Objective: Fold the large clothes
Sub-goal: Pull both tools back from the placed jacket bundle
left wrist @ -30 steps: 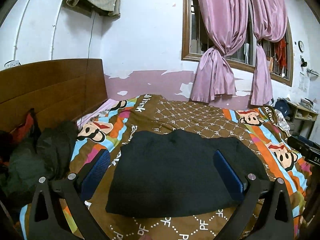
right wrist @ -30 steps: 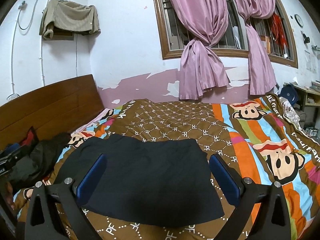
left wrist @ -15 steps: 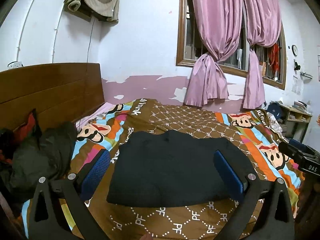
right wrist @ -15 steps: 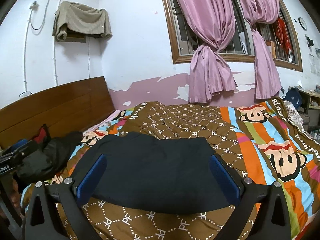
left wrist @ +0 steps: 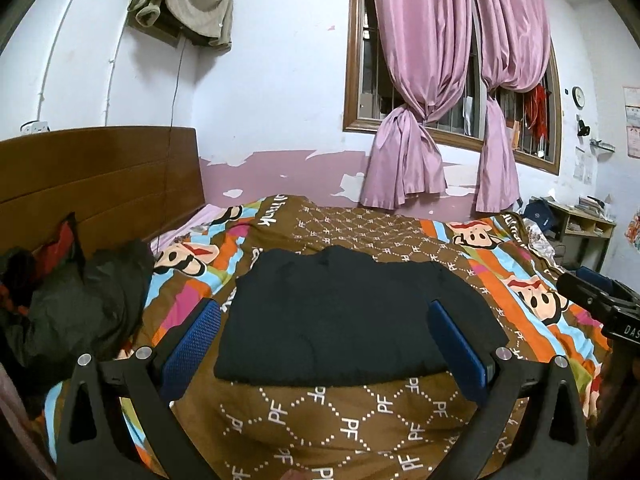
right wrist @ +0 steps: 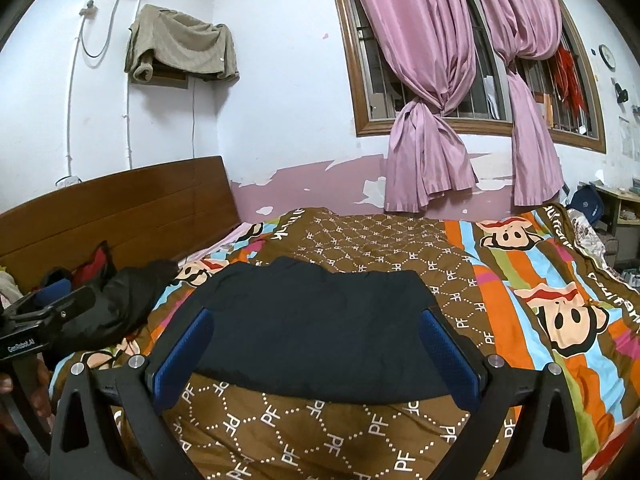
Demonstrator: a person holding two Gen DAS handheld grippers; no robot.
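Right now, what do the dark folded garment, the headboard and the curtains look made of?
Dark folded garment: soft matte fabric, possibly knit; it looks thick and casts no shine. Headboard: brown wood or wood veneer, smooth, with horizontal panel lines. Curtains: thin pink cloth with a slight sheen, gathered into a knot.

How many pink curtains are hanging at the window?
2. The left curtain hangs tied in a knot on the left side of the window. The right curtain hangs tied on its right side. None seems hidden.
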